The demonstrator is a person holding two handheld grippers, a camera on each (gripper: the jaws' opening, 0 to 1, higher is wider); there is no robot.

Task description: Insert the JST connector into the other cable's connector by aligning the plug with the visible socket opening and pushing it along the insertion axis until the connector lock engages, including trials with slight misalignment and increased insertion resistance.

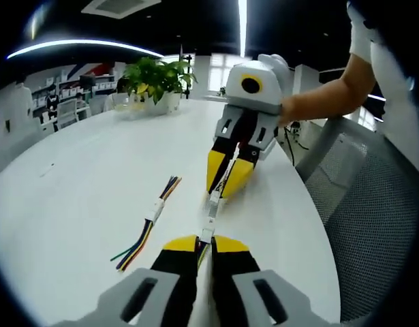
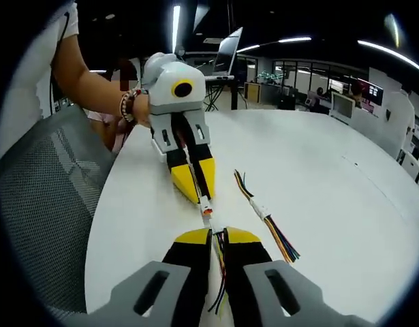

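My left gripper (image 1: 206, 243) is shut on a thin cable whose white connector (image 1: 207, 234) sticks out just past its yellow tips. Facing it, my right gripper (image 1: 223, 191) is shut on the other cable's white connector (image 1: 214, 199). The two connectors lie in one line, nearly touching; I cannot tell whether they are mated. In the right gripper view my right gripper (image 2: 216, 237) pinches coloured wires (image 2: 220, 269). A white connector with an orange part (image 2: 206, 207) sits right at the tips of the left gripper (image 2: 201, 196). All of this hangs low over the white table (image 1: 80, 177).
A spare joined cable pair with coloured wires (image 1: 151, 218) (image 2: 265, 215) lies flat on the table beside the grippers. A potted plant (image 1: 154, 78) stands at the far edge. A grey mesh chair (image 1: 362, 204) (image 2: 45, 197) sits at the table's rim. A person's arm (image 2: 93, 82) holds the far gripper.
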